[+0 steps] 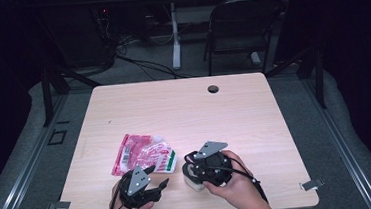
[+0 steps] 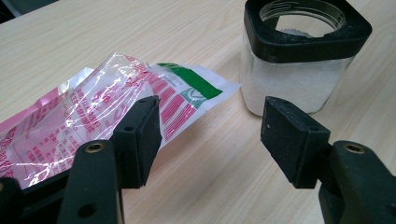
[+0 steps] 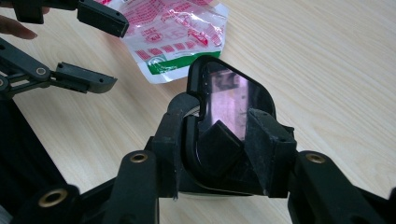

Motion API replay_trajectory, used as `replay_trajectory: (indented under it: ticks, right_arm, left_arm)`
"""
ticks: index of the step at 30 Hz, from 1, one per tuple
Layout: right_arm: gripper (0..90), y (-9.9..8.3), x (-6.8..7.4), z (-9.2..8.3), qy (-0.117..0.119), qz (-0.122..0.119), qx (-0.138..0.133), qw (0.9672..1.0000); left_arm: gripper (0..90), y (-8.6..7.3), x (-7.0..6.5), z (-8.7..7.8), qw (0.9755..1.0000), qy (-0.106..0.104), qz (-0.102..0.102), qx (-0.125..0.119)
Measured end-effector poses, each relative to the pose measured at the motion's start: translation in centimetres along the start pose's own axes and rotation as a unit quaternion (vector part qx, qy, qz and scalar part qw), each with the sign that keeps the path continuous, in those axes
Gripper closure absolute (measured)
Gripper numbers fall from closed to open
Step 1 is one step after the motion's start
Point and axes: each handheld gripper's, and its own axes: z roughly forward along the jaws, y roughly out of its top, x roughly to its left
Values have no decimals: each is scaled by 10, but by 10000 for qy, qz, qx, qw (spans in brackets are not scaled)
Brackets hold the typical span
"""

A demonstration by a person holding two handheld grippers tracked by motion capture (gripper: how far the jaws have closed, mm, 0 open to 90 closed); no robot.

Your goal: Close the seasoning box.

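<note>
We see the right gripper at the near right of the wooden counter, poised over a square glass jar of white grains; in the right gripper view its jaws stand on either side of a black square lid with a glossy, reflective top, which sits tilted between them. The jaws stand wide, and we cannot tell whether the pads press on the lid or merely flank it. In the left gripper view the jar stands upright on the counter with its black collar and threaded mouth uncovered. The left gripper rests at the near left, its jaws wide apart with nothing between them. Just beyond it lies a crinkled red-and-white plastic packet with a green strip at one end, flat on the counter, close beside the jar but apart from it.
</note>
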Motion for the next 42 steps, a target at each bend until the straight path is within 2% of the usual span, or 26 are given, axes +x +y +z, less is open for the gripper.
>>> replay_trajectory:
  ticks: [11, 16, 27, 30, 33, 42]
  right_arm:
    - [563, -4, 8, 6, 81, -51, 13, 10000]
    - [559, -5, 11, 9, 30, -176, 101, 9998]
    - [558, -6, 16, 14, -28, -285, 195, 9994]
    - [541, -6, 16, 14, 41, -254, 189, 9995]
    - [532, -5, 15, 13, 208, -245, 173, 9993]
    - [533, -4, 11, 10, 350, -21, 132, 9993]
  left_arm:
    - [381, 0, -1, 1, 10000, 3, 30, 1]
    - [381, 0, 0, 0, 10000, -4, 25, 36]
    - [380, 0, 0, -1, 10000, 3, 24, -35]
    - [380, 0, 0, -1, 10000, -6, 19, -33]
    - [380, 0, 1, -1, 10000, 7, -15, -37]
    - [380, 1, 5, -4, 9999, 50, -79, -62]
